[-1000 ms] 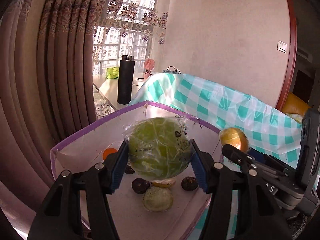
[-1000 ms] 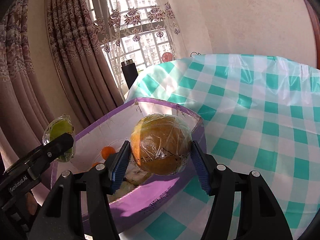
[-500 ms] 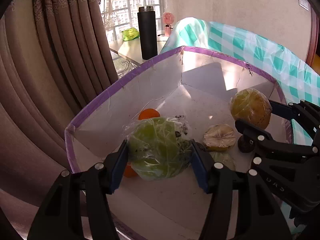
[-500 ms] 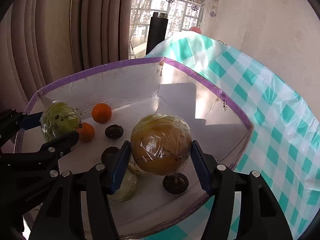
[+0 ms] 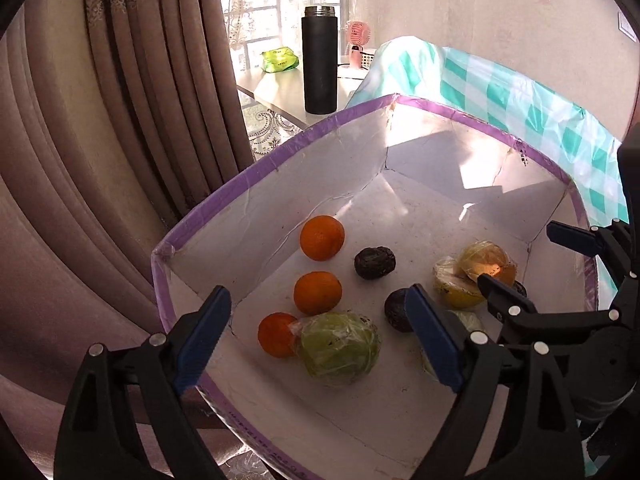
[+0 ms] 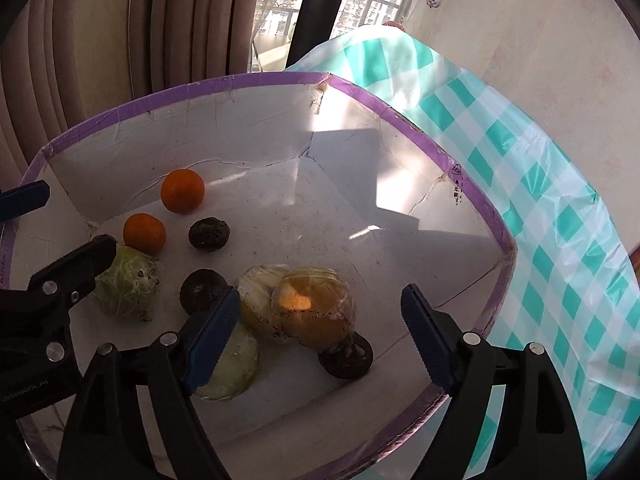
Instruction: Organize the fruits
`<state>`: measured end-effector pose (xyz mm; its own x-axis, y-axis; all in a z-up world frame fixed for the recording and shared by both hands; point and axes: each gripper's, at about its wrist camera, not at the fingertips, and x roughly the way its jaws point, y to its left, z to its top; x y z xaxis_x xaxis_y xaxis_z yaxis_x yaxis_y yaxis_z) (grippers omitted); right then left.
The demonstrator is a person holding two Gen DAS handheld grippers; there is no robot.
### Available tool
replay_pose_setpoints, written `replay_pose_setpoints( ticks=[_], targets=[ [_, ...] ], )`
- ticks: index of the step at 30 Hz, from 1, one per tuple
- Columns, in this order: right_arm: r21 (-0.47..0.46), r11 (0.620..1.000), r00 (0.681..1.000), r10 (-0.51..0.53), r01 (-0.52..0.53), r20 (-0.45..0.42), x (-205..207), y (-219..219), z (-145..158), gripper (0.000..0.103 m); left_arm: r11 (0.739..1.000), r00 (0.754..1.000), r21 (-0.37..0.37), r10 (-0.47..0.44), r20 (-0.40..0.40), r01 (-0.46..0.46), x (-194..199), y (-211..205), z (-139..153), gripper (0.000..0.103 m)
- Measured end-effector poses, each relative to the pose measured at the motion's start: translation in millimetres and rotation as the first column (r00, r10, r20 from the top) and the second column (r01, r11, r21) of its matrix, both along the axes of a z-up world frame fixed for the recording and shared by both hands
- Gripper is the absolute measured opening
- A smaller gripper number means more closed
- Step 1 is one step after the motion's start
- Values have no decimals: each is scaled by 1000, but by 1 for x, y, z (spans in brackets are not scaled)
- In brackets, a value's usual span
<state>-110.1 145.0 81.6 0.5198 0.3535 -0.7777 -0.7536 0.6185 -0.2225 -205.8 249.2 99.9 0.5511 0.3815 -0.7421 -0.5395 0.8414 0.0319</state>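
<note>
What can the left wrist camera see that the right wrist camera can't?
Only the left wrist view shows a third orange, a green packet and a pink fan by the window. Only the right wrist view shows a third dark fruit in full. Both show the purple-rimmed box, the green wrapped fruit and both tools opening, nothing between the pads.

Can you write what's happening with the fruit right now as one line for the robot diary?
stage: drop-off | left gripper: opening, green wrapped fruit lying loose in box | right gripper: opening, yellow wrapped fruit resting on other fruit
</note>
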Motion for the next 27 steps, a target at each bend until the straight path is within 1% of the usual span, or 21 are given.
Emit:
replay_pose_setpoints(
  ticks=[2, 3, 6, 8, 11, 14, 17, 18, 20, 21, 24, 27],
  targets=[
    [-25, 1000, 1000, 14, -14, 12, -4, 4, -2, 88, 1000, 1000, -10, -13, 25, 14, -1, -1, 2, 98],
    [-46, 999, 1000, 17, -16, 20, -6, 6, -4, 88, 1000, 1000, -3, -16, 25, 16, -1, -2, 3, 99],
    [-85, 996, 999, 25, -23, 30, -9, 10, -9, 88, 998, 999, 42, -42, 31, 40, 2, -11, 4, 100],
    [-82, 997, 1000, 16, -16, 8, -7, 8, -9, 88, 997, 998, 45, -60, 18, 59, 7, -15, 3, 101],
    [-114, 993, 1000, 28, -28, 5, -7, 9, -12, 88, 999, 998, 3, -53, -24, 53, 14, -12, -5, 101],
    [-119, 992, 999, 34, -36, -18, -5, 8, -12, 88, 997, 997, -45, -64, -50, 62, 18, -6, -9, 101],
    [-139, 989, 998, 48, -53, -39, -4, 9, -14, 89, 995, 994, -64, -76, -74, 71, 23, -4, -12, 101],
    [-142, 988, 997, 55, -62, -52, -4, 10, -15, 92, 994, 993, -80, -77, -86, 70, 25, -2, -13, 101],
    [-152, 986, 996, 62, -70, -56, -5, 11, -16, 92, 989, 991, -127, -85, -103, 71, 28, 4, -16, 101],
    [-154, 985, 996, 65, -74, -59, -5, 11, -16, 92, 988, 989, -139, -87, -116, 70, 30, 6, -18, 101],
    [-168, 982, 995, 80, -90, -61, -7, 10, -17, 92, 992, 983, -119, -62, -172, 41, 34, 11, -22, 101],
    [-201, 973, 993, 110, -117, -45, -10, 10, -21, 92, 992, 981, -119, -61, -182, 40, 34, 12, -23, 101]
  ],
)
